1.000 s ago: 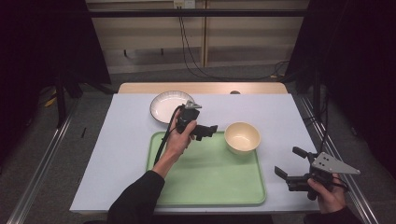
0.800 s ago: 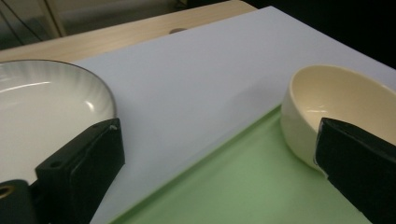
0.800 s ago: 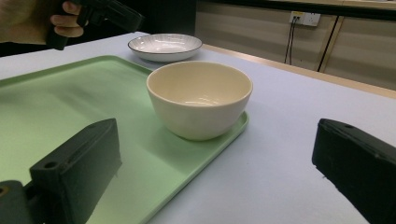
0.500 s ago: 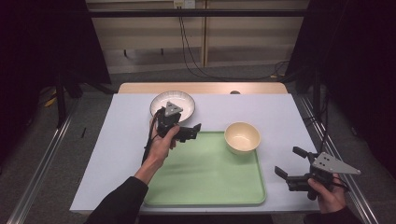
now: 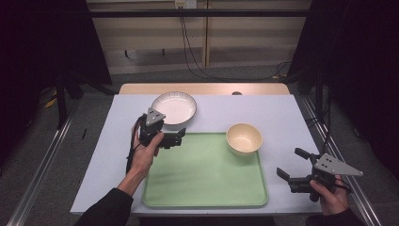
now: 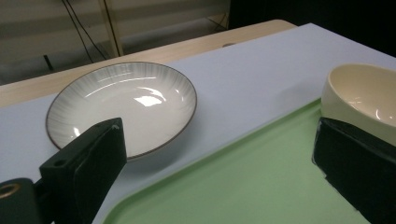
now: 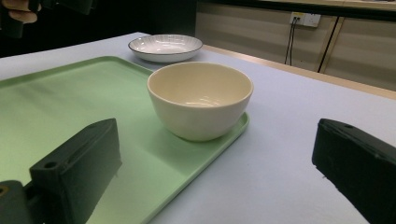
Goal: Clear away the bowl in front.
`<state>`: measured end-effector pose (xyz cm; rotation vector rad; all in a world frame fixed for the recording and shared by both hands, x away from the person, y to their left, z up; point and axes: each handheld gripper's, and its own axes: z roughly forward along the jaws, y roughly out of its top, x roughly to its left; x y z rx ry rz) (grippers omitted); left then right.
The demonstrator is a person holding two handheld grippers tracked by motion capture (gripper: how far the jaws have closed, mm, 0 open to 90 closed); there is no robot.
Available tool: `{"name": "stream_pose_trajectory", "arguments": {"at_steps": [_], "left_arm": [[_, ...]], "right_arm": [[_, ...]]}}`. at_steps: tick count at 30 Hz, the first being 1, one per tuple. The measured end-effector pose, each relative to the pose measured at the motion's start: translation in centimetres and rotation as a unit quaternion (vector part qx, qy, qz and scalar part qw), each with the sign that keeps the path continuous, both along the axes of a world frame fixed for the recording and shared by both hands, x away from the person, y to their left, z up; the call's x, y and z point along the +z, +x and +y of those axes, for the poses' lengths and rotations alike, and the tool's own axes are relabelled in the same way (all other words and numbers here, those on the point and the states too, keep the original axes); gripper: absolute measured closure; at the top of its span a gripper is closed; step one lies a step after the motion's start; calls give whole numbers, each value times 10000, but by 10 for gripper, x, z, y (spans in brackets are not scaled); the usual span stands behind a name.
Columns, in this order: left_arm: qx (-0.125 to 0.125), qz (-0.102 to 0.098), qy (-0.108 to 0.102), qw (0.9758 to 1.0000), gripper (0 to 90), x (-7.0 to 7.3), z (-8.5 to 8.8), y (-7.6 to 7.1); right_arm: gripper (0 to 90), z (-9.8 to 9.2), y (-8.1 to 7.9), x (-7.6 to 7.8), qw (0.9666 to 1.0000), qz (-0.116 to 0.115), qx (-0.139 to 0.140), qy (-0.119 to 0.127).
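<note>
right gripper: low at the near right table edge, jaws wide apart, holding nothing
left gripper: arm reaches forward over the green tray corner, jaws wide apart, holding nothing
cream bowl: sits on the tray's far right corner
white plate: on the table just past the tray

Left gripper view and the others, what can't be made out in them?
- Cream bowl: in the left gripper view its right side runs off the frame edge, and the left tongs' dark jaw covers its base.
- White plate: in the left gripper view the other jaw covers its near rim.
- Green tray: in the right gripper view its near end runs off the frame behind the right tongs' jaw.
</note>
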<state>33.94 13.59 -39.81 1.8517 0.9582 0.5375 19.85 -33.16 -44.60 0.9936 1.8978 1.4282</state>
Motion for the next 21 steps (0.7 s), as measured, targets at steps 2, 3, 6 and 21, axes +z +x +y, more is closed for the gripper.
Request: {"name": "stream_pose_trajectory", "arguments": {"at_steps": [2,3,6,21], "left_arm": [[63,-51,105,9999,30,-1,9,-7],[63,-51,105,9999,33,-1,9,-7],[130,-103,37,9999,29,-3,19,-14],[499,-75,-139,9986,21,-21,56,-54]], "right_arm": [[8,0,0,0,10000,1,-10,-10],[8,0,0,0,10000,1,-10,-10],[8,0,0,0,10000,-4,-5,-11],[8,1,1,0,10000,-4,-5,-28]]}}
